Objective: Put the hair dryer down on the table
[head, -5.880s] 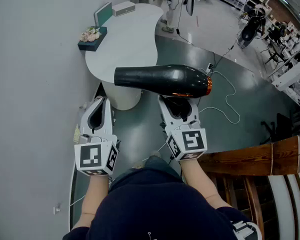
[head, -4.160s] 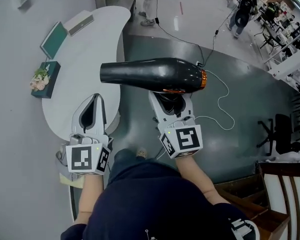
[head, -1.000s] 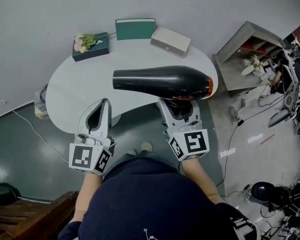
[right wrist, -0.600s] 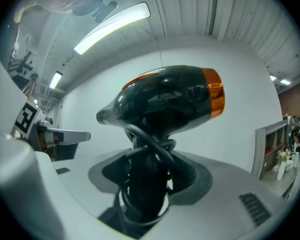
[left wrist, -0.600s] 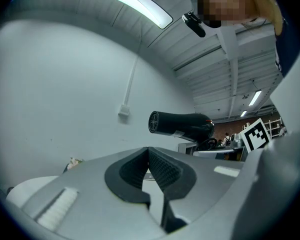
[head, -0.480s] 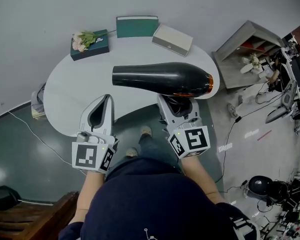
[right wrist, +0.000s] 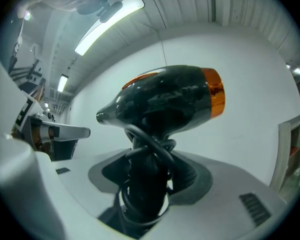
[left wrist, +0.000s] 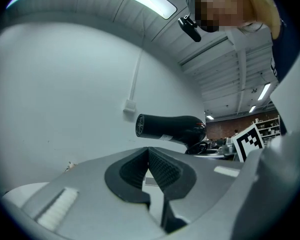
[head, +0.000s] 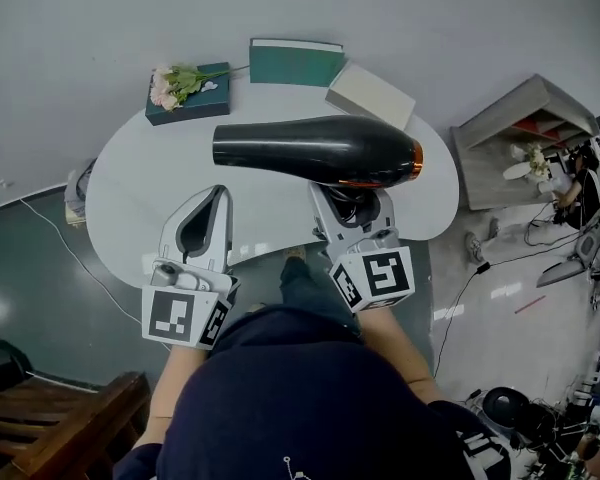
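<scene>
Head view, mid-frame: carrying step, with glossy black hair dryer point(head: 315, 151), tapered and orange-ringed, held level over smooth white rounded counter point(head: 130, 198), not yet down. Clamped by right tongs point(head: 348, 200) on cord-wrapped handle; left tongs point(head: 215, 196) pressed together, empty, lower left. Next, likely: lower onto bare counter, then release.

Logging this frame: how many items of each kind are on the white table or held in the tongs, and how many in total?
hair dryer: 1, held in the right tongs
box-like items on the table: 3, namely a dark teal box, a green one and a beige one
flower bunch: 1, lying on the dark teal box
Total: 5
</scene>
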### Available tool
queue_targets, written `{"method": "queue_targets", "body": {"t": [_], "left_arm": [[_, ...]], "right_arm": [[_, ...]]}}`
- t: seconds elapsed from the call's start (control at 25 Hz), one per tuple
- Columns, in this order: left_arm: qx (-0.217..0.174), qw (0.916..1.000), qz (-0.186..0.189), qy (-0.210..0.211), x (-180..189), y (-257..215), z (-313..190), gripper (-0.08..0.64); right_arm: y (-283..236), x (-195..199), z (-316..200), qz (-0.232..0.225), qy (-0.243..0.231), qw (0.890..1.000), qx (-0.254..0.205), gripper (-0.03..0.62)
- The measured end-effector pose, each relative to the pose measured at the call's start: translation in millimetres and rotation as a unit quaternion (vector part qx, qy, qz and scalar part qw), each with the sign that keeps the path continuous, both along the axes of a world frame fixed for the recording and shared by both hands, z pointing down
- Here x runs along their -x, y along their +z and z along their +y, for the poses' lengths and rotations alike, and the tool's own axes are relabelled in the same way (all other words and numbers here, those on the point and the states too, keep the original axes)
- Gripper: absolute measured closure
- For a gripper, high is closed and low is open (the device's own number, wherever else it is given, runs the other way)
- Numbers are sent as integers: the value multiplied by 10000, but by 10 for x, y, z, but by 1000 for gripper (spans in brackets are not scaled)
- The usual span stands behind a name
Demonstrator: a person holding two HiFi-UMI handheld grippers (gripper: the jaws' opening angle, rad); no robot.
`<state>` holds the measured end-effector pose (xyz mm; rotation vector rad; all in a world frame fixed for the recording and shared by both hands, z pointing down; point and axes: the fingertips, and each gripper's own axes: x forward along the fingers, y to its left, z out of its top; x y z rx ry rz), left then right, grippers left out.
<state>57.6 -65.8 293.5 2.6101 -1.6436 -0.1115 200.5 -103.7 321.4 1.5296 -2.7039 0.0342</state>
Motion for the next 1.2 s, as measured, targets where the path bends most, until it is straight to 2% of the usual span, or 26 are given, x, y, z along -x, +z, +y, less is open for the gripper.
{"method": "queue_targets", "body": {"t": [0.28, 0.56, 0.96, 1.2], "left_arm": [[102, 9993, -62, -366, -268, 68, -675, 549], [371, 9964, -125, -750, -481, 277, -1036, 549], [702, 9933, -359, -840, -665, 642, -1398, 548], [1050, 9907, -385, -776, -746, 943, -1534, 549]], "right_arm": [[215, -146, -790, 79, -565, 9981, 249, 353], [515, -246, -1254, 75, -1037, 9931, 544, 354], [1046, -283, -1606, 15, -1196, 9855, 1200, 353], [1418, -246, -1685, 41, -1204, 9782, 1690, 354]]}}
